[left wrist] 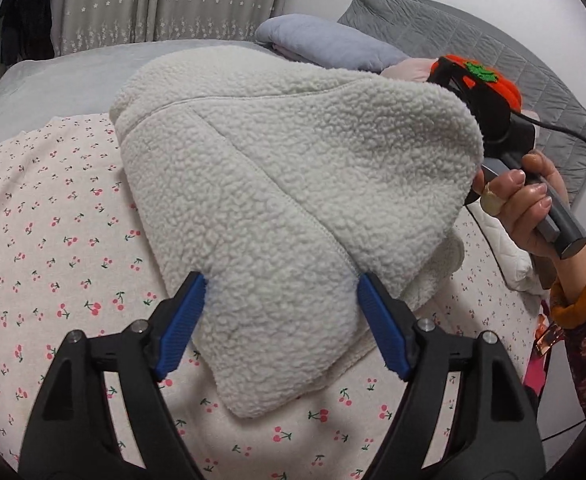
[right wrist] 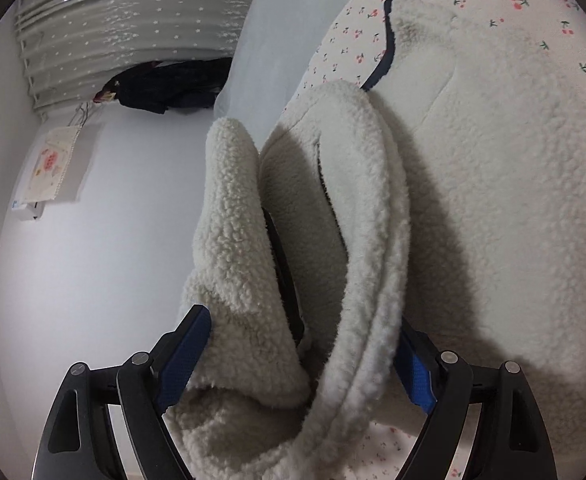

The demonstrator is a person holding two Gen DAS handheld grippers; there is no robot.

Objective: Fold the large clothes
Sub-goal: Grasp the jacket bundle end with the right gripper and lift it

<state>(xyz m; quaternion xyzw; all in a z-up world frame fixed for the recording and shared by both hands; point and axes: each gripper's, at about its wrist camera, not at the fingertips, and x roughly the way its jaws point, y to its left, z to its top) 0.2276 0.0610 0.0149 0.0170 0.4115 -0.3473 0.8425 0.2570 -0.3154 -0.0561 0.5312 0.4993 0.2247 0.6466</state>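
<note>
A cream fleece jacket (left wrist: 285, 184) lies partly folded on the cherry-print bed sheet (left wrist: 53, 240). My left gripper (left wrist: 281, 320) is open, its blue pads on either side of the jacket's near end, just above it. My right gripper (right wrist: 305, 356) is shut on a thick bunch of the jacket (right wrist: 333, 240) and holds that edge lifted off the bed; the rest of the jacket (right wrist: 513, 200) lies flat below. In the left wrist view the right gripper's body (left wrist: 489, 100) shows behind the raised fleece, held by a hand (left wrist: 529, 208).
A grey-blue pillow (left wrist: 325, 40) and a grey quilted cover (left wrist: 473, 40) lie at the far side of the bed. Grey star-print curtains (left wrist: 165, 0) hang behind. Dark clothes (right wrist: 173, 84) hang by the white wall (right wrist: 113, 240).
</note>
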